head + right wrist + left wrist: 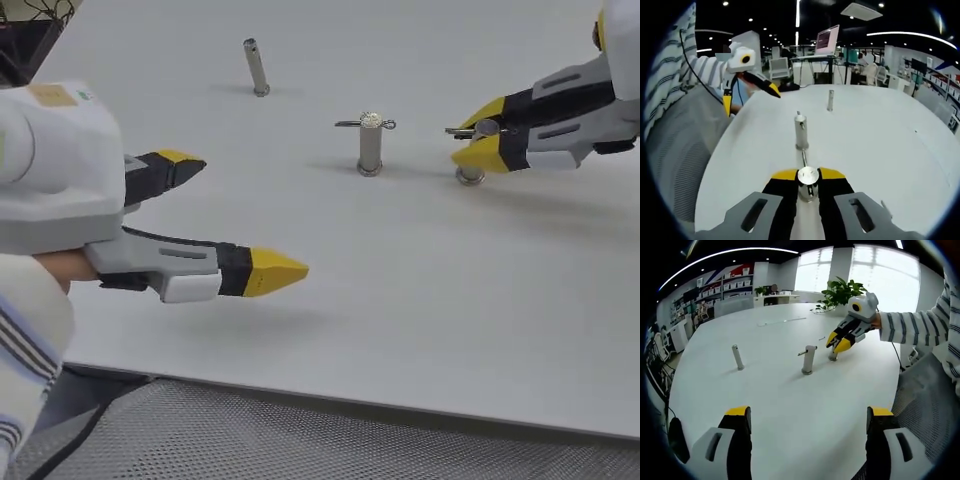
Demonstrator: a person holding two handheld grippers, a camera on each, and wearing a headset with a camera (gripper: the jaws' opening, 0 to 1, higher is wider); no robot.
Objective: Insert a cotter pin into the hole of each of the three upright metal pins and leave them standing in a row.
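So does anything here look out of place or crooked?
Nothing spilled or damaged. The far pin stands bare, its hole empty, while the middle pin carries a cotter pin and the right gripper clasps the third pin.

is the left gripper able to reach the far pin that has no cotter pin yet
Probably yes. The left gripper is open and empty, with bare table between it and the far pin. The middle pin and the right gripper sit off to one side.
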